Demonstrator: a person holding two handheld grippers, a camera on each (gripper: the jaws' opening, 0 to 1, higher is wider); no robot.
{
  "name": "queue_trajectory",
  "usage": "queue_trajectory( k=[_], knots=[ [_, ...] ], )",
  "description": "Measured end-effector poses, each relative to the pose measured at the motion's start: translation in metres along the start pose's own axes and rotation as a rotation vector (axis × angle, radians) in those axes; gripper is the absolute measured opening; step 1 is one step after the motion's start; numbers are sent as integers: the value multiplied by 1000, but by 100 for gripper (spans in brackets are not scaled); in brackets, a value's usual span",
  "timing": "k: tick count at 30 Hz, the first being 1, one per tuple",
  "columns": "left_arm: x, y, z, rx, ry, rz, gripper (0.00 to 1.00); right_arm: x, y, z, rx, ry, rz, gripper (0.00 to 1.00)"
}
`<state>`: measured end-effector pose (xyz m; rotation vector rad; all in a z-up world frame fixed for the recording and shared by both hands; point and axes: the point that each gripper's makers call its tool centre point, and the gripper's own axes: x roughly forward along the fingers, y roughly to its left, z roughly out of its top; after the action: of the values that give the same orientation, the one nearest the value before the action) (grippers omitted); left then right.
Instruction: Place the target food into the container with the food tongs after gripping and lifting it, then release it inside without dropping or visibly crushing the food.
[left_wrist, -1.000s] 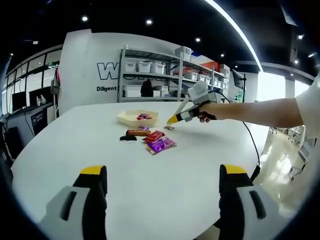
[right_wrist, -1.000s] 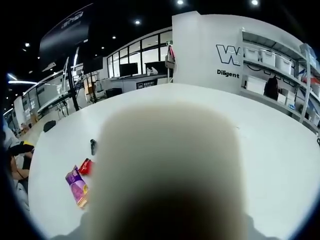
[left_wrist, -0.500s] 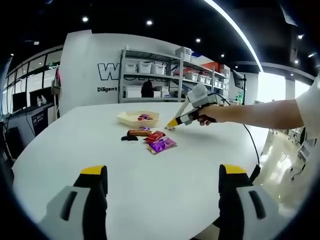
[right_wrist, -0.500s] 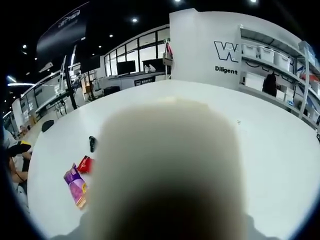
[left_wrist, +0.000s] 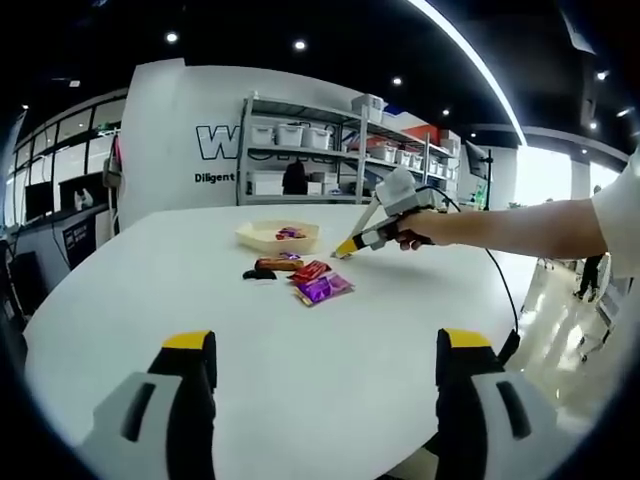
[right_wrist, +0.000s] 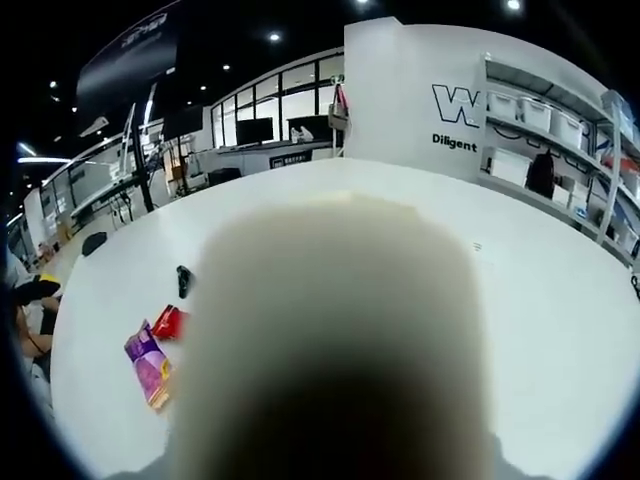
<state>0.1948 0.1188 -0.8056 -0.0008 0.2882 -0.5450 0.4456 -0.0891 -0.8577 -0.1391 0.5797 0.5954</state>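
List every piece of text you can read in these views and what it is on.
"W", cut off by the shelves: large letter on the white wall.
"Diligent": small print under it on the wall.
Dark sign on the far counter: too small to read.
Snack packets: print unreadable.

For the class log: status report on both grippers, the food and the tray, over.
Left gripper open, low over the white table. Right gripper beside the tray, open or shut unclear. Purple packet and red packet on the table.
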Motion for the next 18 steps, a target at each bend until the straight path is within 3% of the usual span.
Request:
queue_trajectory(
  k=[9,18],
  knots=[
    [0,0,-1,-2,0,1,90,-18,7,13,11,-25,14,12],
    [2,-2,-1,-5,-2,-9,92,-38,18,43,-21,-58,14,12]
  ],
)
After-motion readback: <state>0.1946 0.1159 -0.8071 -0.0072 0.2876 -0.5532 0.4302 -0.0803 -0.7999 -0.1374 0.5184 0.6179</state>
